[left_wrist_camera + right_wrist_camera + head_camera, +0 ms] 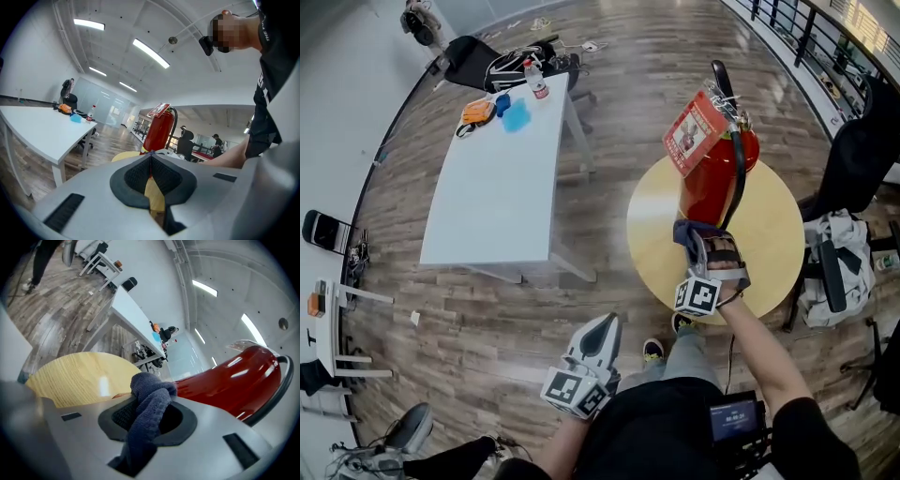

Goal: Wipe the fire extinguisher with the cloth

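A red fire extinguisher (712, 178) with a black hose and a red-and-white tag stands upright on the round yellow table (778, 234). My right gripper (710, 246) is shut on a dark blue cloth (689, 232) and holds it against the lower front of the cylinder. In the right gripper view the bunched cloth (147, 404) fills the jaws, with the red body (234, 380) just behind it. My left gripper (602, 333) is shut with nothing in it, low over the floor beside the person's legs. Its closed tips (150, 153) point toward the extinguisher (157, 131).
A long white table (497, 178) at the left carries a bottle (534, 80), an orange item and a blue item. Black chairs and a white bag (834, 262) crowd the round table's right side. A railing (797, 28) runs along the upper right.
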The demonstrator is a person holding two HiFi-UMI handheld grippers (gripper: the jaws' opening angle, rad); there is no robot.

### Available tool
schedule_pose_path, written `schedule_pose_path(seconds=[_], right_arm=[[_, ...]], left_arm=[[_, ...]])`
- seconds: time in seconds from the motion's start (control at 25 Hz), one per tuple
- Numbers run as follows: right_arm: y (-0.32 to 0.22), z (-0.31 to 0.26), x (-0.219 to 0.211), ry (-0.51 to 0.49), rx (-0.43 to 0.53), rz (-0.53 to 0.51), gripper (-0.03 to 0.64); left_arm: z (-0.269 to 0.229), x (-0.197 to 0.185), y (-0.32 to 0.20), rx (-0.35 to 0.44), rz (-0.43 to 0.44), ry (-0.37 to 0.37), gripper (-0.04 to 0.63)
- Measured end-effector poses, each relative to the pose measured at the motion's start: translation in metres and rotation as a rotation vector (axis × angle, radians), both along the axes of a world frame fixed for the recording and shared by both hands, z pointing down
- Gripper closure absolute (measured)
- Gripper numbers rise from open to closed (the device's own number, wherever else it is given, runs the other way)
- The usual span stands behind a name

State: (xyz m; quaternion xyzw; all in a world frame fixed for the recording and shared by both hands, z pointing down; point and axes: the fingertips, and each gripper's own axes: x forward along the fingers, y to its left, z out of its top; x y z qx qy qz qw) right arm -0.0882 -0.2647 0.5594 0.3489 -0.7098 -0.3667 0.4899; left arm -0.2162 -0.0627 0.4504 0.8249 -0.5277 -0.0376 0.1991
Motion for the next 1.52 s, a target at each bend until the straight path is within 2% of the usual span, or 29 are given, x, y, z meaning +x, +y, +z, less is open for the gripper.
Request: schedule_pose_path(seconds=[0.12,0.32,0.68,0.92,1.24,1.28,1.36,1.52], right_arm=[[-0.001,0.057,0.003,0.057,-0.094,0.019,0.518],[0.0,0.112,0.005,0.155,-0.174,0.048,0.518],[0.0,0.113,0.002,0.171,-0.187,0.064,0.518],[-0.011,0.04,-0.02,0.074,-0.049,0.041,0.518],[-0.022,-0.132,-0.038,-0.169,0.197,0.037,0.518],[-0.02,-0.156,-0.041,-0.17,0.245,0.031,0.518],[-0.018,-0.194,-0.045,-0.111,0.32,0.035,0.518],[-0.024,-0.239,-0.047,0.028,0.295,0.074,0.518]], left_arm=[[0.004,-0.004,0.004,-0.02,-0.019,-0.022,0.572],[0.009,-0.014,0.015,-0.05,-0.057,-0.042,0.572],[0.008,-0.033,0.028,-0.036,-0.129,-0.041,0.572],[-0.001,-0.036,0.025,0.003,-0.15,-0.003,0.572],[-0.018,-0.035,0.016,0.09,-0.139,0.053,0.572],[-0.021,-0.033,0.016,0.099,-0.132,0.058,0.572],[-0.027,-0.029,0.014,0.121,-0.115,0.067,0.572],[-0.034,-0.026,0.012,0.138,-0.104,0.078,0.572]])
